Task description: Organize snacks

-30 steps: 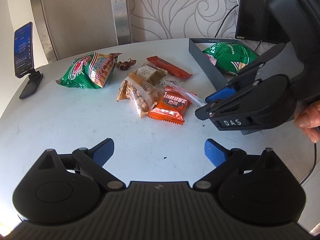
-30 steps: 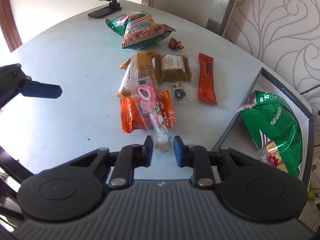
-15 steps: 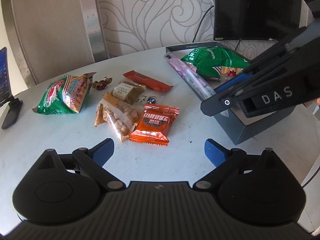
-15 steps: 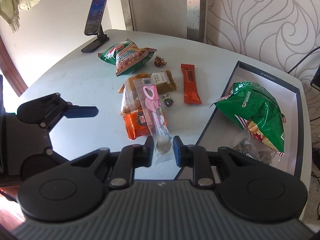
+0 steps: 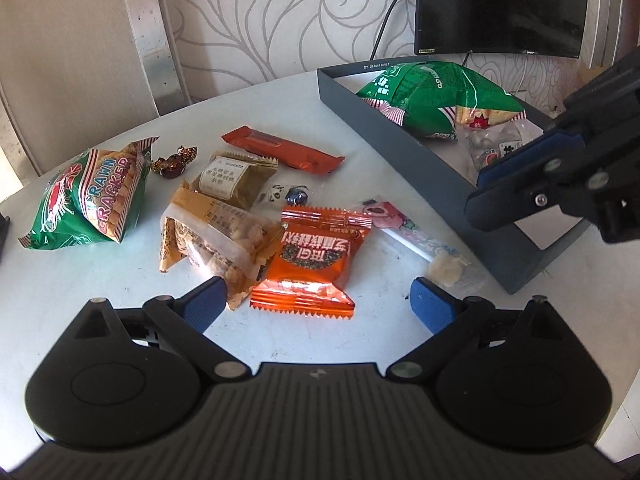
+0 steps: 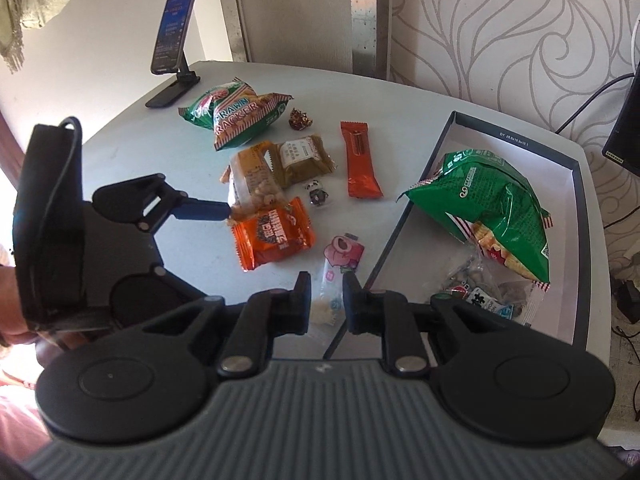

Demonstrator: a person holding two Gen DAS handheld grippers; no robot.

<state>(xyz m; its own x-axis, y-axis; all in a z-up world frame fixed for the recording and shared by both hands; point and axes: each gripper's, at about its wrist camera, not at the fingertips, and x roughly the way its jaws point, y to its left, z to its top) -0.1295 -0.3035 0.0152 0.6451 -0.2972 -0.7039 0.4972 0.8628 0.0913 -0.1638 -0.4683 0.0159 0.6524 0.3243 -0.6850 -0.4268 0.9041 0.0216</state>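
Observation:
My left gripper (image 5: pixel 318 302) stands open low over the table, its pads on either side of the near edge of an orange packet (image 5: pixel 316 256) (image 6: pixel 272 236). A clear packet with a pink peach print (image 5: pixel 408 232) (image 6: pixel 344 254) lies flat on the table against the dark box (image 5: pixel 400 136) (image 6: pixel 416 184). My right gripper (image 6: pixel 326 300) (image 5: pixel 492 188) hovers above that packet's near end. Its jaws are closing to a narrow gap and the pads do not press the packet. A green chip bag (image 5: pixel 432 96) and small sweets lie inside the box.
Left of the orange packet lie a nut packet (image 5: pixel 216 236), an olive packet (image 5: pixel 232 176), a red bar (image 5: pixel 280 152), a wrapped chocolate (image 5: pixel 174 160) and a prawn cracker bag (image 5: pixel 92 196). A phone on a stand (image 6: pixel 172 32) is at the table's far corner. A monitor (image 5: pixel 496 4) stands behind the box.
The pink packet, held by my right gripper over the box edge before, now lies on the table beside the box. My left gripper has moved in low toward the orange packet.

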